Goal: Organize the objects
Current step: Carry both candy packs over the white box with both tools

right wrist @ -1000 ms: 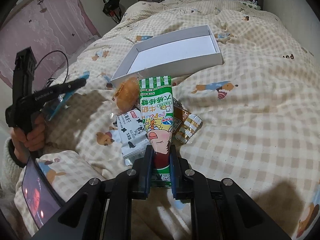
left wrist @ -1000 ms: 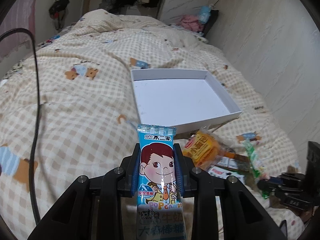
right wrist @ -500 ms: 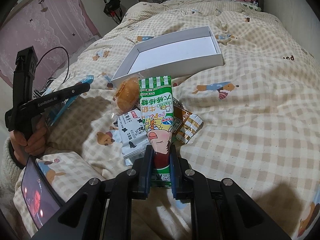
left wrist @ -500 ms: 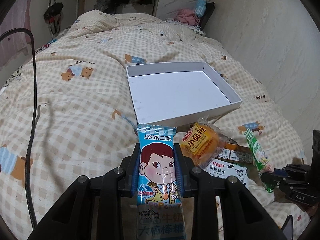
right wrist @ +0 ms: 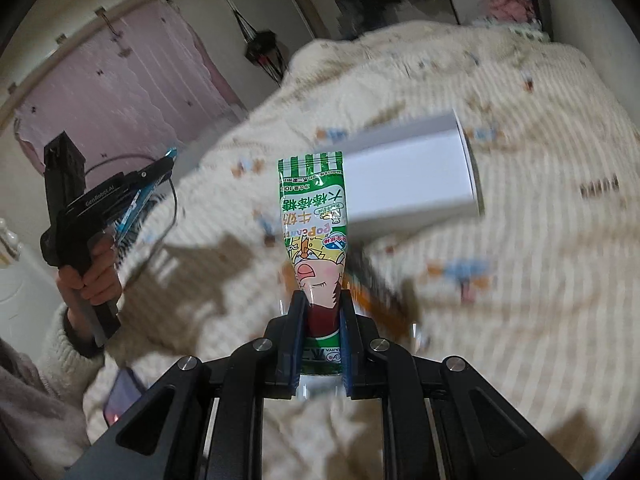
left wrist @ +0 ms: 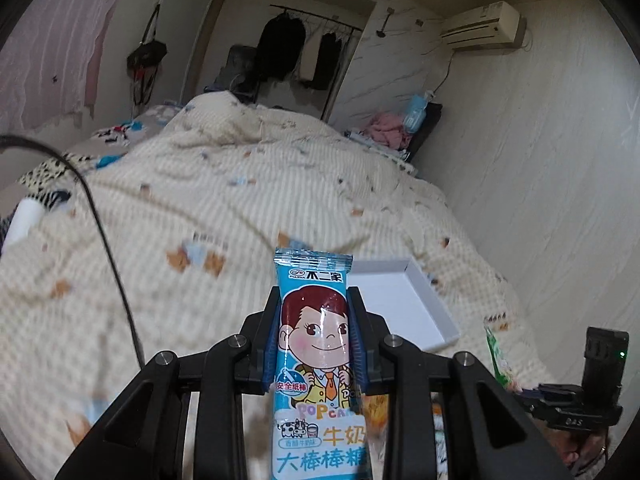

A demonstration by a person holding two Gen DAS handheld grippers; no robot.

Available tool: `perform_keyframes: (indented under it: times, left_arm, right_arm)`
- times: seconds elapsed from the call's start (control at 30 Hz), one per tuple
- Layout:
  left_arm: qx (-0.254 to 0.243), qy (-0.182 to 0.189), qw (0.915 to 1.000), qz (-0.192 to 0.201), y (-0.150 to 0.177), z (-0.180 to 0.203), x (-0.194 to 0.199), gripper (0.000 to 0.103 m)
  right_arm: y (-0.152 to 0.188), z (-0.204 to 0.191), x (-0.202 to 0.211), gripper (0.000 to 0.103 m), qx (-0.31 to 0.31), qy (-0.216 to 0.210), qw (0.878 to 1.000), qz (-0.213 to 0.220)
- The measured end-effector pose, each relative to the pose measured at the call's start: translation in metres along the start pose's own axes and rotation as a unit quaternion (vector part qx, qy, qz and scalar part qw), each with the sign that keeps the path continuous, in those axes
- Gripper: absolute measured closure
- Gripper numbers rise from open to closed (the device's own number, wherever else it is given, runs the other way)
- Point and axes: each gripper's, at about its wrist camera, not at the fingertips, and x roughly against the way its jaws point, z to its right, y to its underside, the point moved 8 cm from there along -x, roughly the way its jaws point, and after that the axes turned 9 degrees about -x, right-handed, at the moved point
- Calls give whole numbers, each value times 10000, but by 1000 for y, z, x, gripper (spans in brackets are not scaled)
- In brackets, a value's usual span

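Between each claw's pads sits 1 clamped candy packet: blue packet (left wrist: 314, 344) in left claw (left wrist: 314, 336), green packet (right wrist: 316, 240) in right claw (right wrist: 319, 332).

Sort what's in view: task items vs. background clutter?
Task items:
- blue candy packet, clamped in the left gripper
- green candy packet, clamped in the right gripper
- white box on the quilt

Lying about:
- black cable
- phone
- pink cloth
- hanging clothes

Dim, warm indoor light, both fisheye views bent and blackened at the corners; the checked bedspread (right wrist: 520, 240) smears with motion blur (worst in the right view), and gripper shadows fall across it.
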Motion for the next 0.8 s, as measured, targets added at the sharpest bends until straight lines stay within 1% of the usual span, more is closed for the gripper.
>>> perform_keyframes:
  times: [0.13, 0.2, 0.27, 0.3, 0.33, 0.37, 0.43, 0.47, 0.5, 0.57, 0.63, 0.7, 0.73, 0.8]
  left_arm:
    - [-95, 88, 9999, 56, -36, 6, -28, 71]
    - [18, 219, 9997, 65, -51, 10, -49, 71]
    - [124, 303, 9994, 74, -63, 15, -73, 71]
    - [112, 286, 9995, 56, -69, 18, -88, 71]
    - [51, 179, 9998, 8, -71, 20, -102, 71]
    - [0, -25, 10000, -5, -72, 19, -117, 71]
    - [-47, -304, 9995, -25, -64, 17, -141, 71]
    - [-24, -375, 9993, -72, -58, 16, -150, 71]
    - [63, -367, 9992, -129, -49, 14, -160, 71]
    - [269, -203, 9991, -253, -30, 12, -174, 71]
    - [481, -143, 9981, -360, -12, 8, -187, 71]
    - [535, -70, 9971, -538, 4, 9, -199, 71]
    - [525, -70, 9966, -631, 11, 11, -205, 71]
    - [441, -196, 9956, -807, 25, 14, -217, 71]
  right_arm:
    - [-42, -7, -12, 87, 325, -57, 9989, 335]
    - [-63, -10, -21, 87, 335, -161, 9981, 499]
    - [-82, -11, -32, 87, 376, -161, 9971, 637]
    - [-89, -11, -38, 87, 386, -139, 9969, 671]
    - [-95, -10, -44, 87, 388, -118, 9968, 690]
    - [-100, -8, -49, 87, 382, -104, 9967, 714]
    - [-108, 0, -60, 87, 291, -85, 9966, 768]
    - [-111, 9, -68, 87, 191, 42, 9965, 817]
    - [-112, 15, -70, 87, 112, 100, 9962, 855]
    - [-112, 35, -81, 87, -177, 203, 9954, 924]
    - [-109, 54, -88, 87, -328, 432, 9933, 1022]
    - [-103, 69, -92, 87, -422, 652, 9910, 1090]
    - [-99, 75, -94, 87, -475, 680, 9908, 1071]
    - [-95, 82, -98, 87, -528, 742, 9909, 996]
